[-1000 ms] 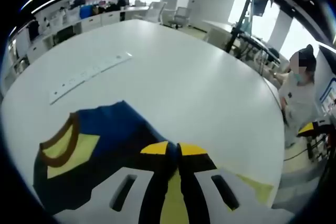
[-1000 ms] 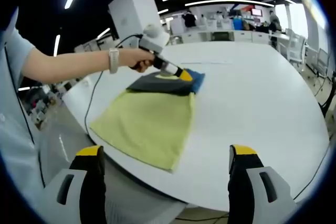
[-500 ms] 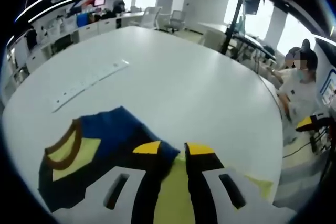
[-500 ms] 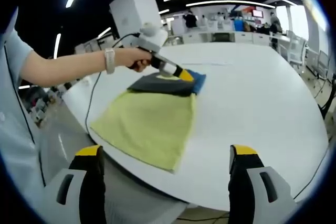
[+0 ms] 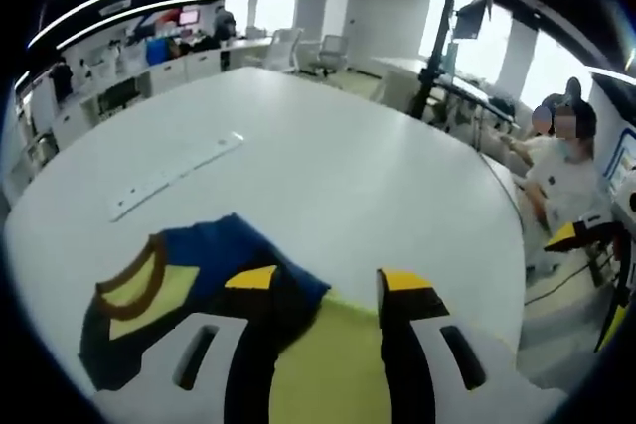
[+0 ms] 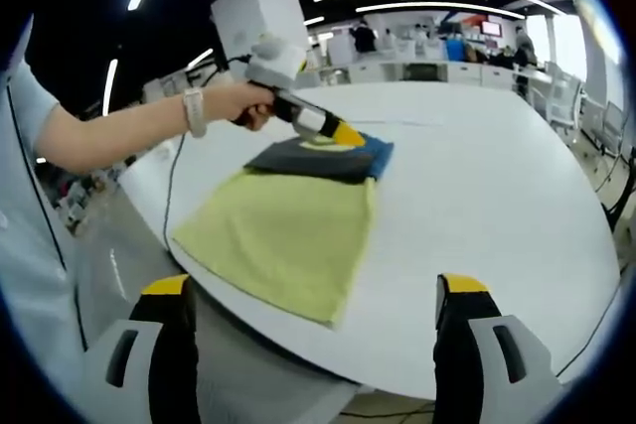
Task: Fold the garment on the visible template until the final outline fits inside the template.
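On the white worktop (image 6: 497,206) the folded navy garment (image 6: 323,158) lies across the far end of the yellow-green template (image 6: 283,230), near the worktop's left edge. In the left gripper view the garment (image 5: 179,290) shows a brown-trimmed neckline with a yellow patch. It looks like soft, light jersey that will drape and crease, so I judge it best taken by pinching a doubled edge or corner, not the flat middle. The left tool (image 5: 328,285) stands with its jaws parted and nothing between them, over the line where garment meets template (image 5: 333,359). The right tool (image 6: 313,290) hangs wide open and empty, well back off the worktop's near edge.

The left tool's own jaws hide the garment's near edge, so whether its outline lies fully within the template probably cannot be settled here.
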The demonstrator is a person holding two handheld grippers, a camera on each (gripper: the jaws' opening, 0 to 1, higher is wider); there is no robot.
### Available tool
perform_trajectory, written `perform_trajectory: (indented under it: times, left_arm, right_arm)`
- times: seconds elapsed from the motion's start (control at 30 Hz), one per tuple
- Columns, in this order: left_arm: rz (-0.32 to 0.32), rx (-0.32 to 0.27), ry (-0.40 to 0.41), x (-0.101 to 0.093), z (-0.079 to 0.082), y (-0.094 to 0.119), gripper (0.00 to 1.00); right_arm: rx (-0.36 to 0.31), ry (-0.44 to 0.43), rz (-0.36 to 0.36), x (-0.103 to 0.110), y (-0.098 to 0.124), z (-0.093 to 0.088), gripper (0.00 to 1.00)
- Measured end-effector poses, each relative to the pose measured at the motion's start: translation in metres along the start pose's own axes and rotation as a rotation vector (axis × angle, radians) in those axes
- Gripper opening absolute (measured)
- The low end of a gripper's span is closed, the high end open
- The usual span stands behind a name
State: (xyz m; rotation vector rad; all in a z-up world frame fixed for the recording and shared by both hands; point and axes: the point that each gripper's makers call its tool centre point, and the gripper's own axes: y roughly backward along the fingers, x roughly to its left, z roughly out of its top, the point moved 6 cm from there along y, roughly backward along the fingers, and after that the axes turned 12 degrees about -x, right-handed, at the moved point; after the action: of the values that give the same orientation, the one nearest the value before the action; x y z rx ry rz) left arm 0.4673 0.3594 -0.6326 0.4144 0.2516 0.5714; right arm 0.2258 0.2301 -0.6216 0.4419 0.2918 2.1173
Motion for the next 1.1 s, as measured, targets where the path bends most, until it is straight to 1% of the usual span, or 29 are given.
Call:
perform_trajectory:
  times: [0.3,0.47,0.57,0.67,0.77,0.83,0.93,1.03,1.1]
  left_arm:
    - [-0.025,0.003,-0.008,-0.005,-0.001,0.014,0.48]
    - [-0.035,-0.016,-0.023,-0.009,0.006,0.023,0.52]
    - [-0.033,-0.024,-0.048,-0.01,0.01,0.024,0.55]
    - [-0.039,-0.022,-0.06,-0.012,0.01,0.025,0.58]
    - [-0.052,-0.014,-0.053,-0.014,0.008,0.028,0.6]
    - [-0.055,-0.013,-0.062,-0.015,0.007,0.03,0.61]
    - [-0.062,-0.014,-0.062,-0.016,0.006,0.033,0.61]
    - [-0.069,-0.025,-0.068,-0.017,0.006,0.039,0.62]
    - [-0.072,-0.021,-0.069,-0.018,0.006,0.041,0.63]
  right_arm:
    - [-0.008,0.004,0.0,0.004,-0.002,0.003,0.99]
    - [0.003,0.003,0.009,0.006,-0.004,0.002,0.99]
    - [0.003,0.019,0.017,0.007,-0.005,0.006,0.99]
    - [-0.016,0.019,0.007,0.007,-0.004,0.009,0.99]
    - [-0.015,0.015,-0.004,0.008,-0.003,0.008,0.99]
    - [-0.009,0.014,-0.005,0.01,-0.002,0.006,0.99]
    - [-0.009,0.013,-0.011,0.013,0.0,0.005,0.99]
    - [-0.019,0.008,-0.034,0.013,0.004,0.006,0.99]
    - [-0.027,0.002,-0.044,0.013,0.005,0.006,0.99]
